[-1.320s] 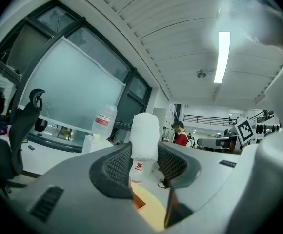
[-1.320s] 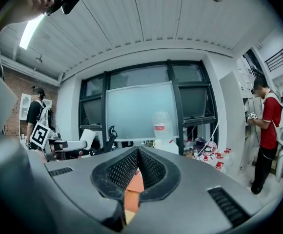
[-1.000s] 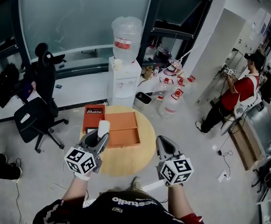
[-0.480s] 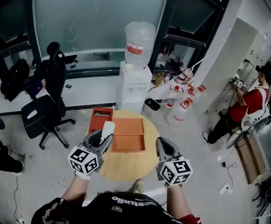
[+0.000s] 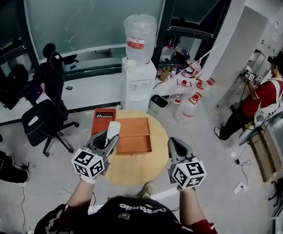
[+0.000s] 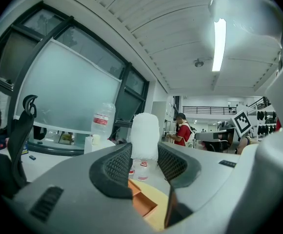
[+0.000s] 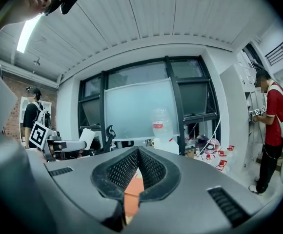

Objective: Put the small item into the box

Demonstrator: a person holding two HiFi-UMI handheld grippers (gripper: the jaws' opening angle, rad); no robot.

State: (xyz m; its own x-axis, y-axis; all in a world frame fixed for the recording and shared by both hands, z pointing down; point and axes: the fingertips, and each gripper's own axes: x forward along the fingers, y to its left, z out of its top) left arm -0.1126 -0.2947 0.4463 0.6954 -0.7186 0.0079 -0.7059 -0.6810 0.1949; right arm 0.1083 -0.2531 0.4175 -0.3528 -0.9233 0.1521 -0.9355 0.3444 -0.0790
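Head view: left gripper [image 5: 106,140] clamps the white item [image 5: 113,129], holding it above the left edge of the orange box [image 5: 134,136] on the round surface [image 5: 131,167]. Right gripper [image 5: 173,144] sits right of the box, over the surface's edge.
Left gripper view: item [image 6: 145,135] pinched upright between the jaws, box [image 6: 141,204] below.
Right gripper view: jaws clenched together, nothing between them; box [image 7: 131,191] shows beyond them.
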